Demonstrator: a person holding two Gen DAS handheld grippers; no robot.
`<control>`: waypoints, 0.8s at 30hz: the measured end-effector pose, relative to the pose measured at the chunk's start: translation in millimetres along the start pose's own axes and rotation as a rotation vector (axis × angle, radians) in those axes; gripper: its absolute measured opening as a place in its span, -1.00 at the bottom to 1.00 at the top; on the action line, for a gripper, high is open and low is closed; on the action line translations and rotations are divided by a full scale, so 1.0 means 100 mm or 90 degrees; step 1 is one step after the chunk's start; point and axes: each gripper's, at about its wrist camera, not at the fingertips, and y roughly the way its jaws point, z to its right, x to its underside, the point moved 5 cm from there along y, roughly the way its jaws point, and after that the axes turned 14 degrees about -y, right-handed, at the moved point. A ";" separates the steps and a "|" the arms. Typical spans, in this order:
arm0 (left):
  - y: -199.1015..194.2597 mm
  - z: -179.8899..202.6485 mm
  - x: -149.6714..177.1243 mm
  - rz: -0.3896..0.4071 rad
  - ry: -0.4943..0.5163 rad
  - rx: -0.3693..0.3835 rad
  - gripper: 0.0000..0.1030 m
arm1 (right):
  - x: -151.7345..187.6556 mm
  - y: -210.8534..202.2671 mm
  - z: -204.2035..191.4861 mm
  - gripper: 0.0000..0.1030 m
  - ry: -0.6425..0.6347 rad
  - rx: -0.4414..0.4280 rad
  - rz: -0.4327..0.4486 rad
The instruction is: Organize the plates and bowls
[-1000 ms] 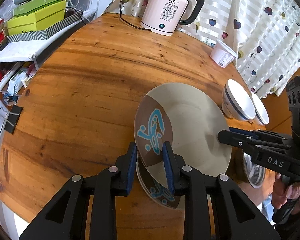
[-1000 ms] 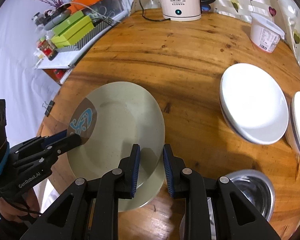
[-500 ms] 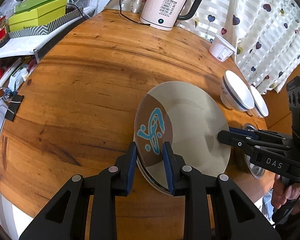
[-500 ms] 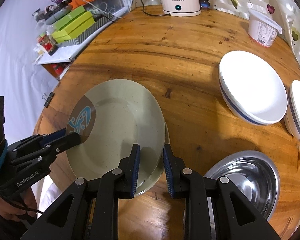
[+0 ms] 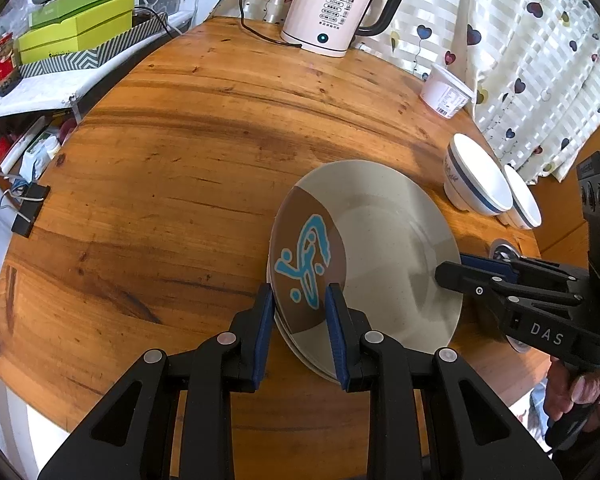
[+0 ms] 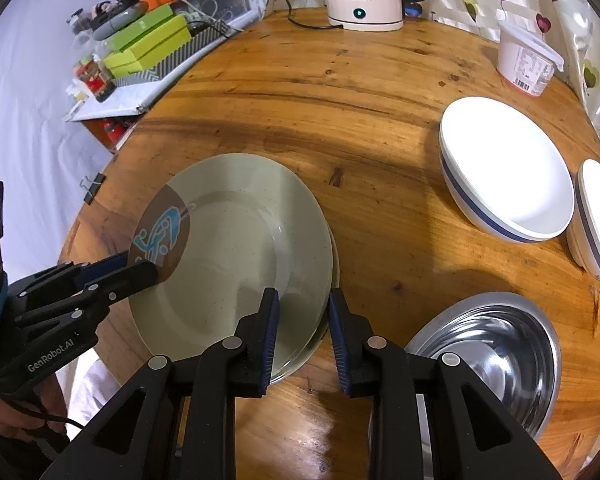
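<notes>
A grey-green plate (image 5: 380, 248) (image 6: 236, 248) with a brown patch and a blue figure lies on top of a second like plate, whose rim (image 5: 296, 350) (image 6: 335, 256) peeks out beneath. My left gripper (image 5: 300, 300) (image 6: 140, 268) is shut on the top plate's rim at the brown patch. My right gripper (image 6: 304, 300) (image 5: 448, 270) grips the opposite rim; its jaws are starting to open with the rim still between them. Two white bowls with a blue stripe (image 6: 508, 168) (image 6: 598, 220) (image 5: 476, 176) stand to the right. A steel bowl (image 6: 488, 340) sits near the front right.
The round wooden table (image 5: 180, 160) carries a white kettle (image 5: 332, 12) with its cord and a white tub (image 5: 446, 90) at the back. Green boxes (image 5: 76, 28) fill a side shelf to the left. A binder clip (image 5: 28, 216) hangs off the table's left edge.
Both grippers have brought the top plate down and over the lower plate; the two now lie nearly aligned. The gap between the plates has closed.
</notes>
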 end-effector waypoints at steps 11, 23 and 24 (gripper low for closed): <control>0.01 0.00 0.00 0.000 -0.002 -0.003 -0.50 | -0.01 0.01 -0.03 -0.46 -0.014 0.015 0.001; 0.02 -0.01 -0.01 0.001 0.000 -0.004 -0.49 | -0.01 0.01 -0.03 -0.45 -0.022 0.026 0.000; 0.02 -0.02 -0.01 0.000 0.001 -0.005 -0.46 | -0.01 0.01 -0.03 -0.45 -0.022 0.026 0.000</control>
